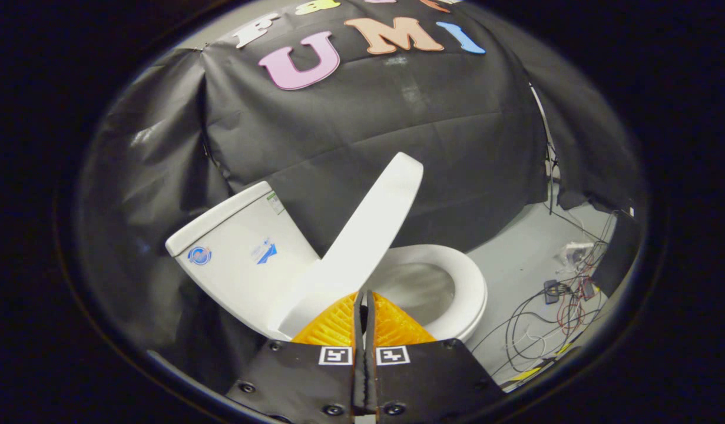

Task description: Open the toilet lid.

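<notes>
Just ahead of the gripper (363,294), closed on nothing, the toilet lid (368,235) stands half-raised; next, push it back toward the tank (238,253).

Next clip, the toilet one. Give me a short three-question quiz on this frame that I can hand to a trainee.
1. True or false: the toilet lid lies flat on the seat.
2. The fingers of the gripper are: A) wide apart, B) closed together, C) clamped on the seat.
3. What lies on the floor beyond the toilet bowl?

Key
1. False: it is raised and tilted, short of the tank.
2. B, with nothing visibly between them.
3. A tangle of cables.
</notes>
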A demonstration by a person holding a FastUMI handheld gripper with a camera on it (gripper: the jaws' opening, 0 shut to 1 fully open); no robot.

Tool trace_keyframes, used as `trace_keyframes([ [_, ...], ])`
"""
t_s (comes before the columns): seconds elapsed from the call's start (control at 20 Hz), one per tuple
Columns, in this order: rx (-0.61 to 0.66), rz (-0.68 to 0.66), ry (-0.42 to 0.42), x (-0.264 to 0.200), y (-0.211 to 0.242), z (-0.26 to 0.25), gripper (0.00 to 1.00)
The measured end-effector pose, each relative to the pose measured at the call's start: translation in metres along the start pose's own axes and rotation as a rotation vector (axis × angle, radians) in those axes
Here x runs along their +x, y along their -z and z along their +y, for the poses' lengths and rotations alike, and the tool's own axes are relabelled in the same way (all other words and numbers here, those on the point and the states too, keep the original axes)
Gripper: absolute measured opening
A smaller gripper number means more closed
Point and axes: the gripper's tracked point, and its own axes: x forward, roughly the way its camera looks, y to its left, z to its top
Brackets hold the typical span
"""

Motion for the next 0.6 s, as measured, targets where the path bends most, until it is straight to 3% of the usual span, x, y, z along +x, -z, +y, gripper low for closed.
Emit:
trace_keyframes([
  [0.15, -0.118, 0.012, 0.063, 0.007, 0.006, -0.009, 0.0],
  [0.35, -0.066, 0.008, 0.043, 0.005, 0.004, -0.008, 0.01],
  [0.6, -0.115, -0.011, 0.045, 0.005, -0.001, 0.001, 0.01],
])
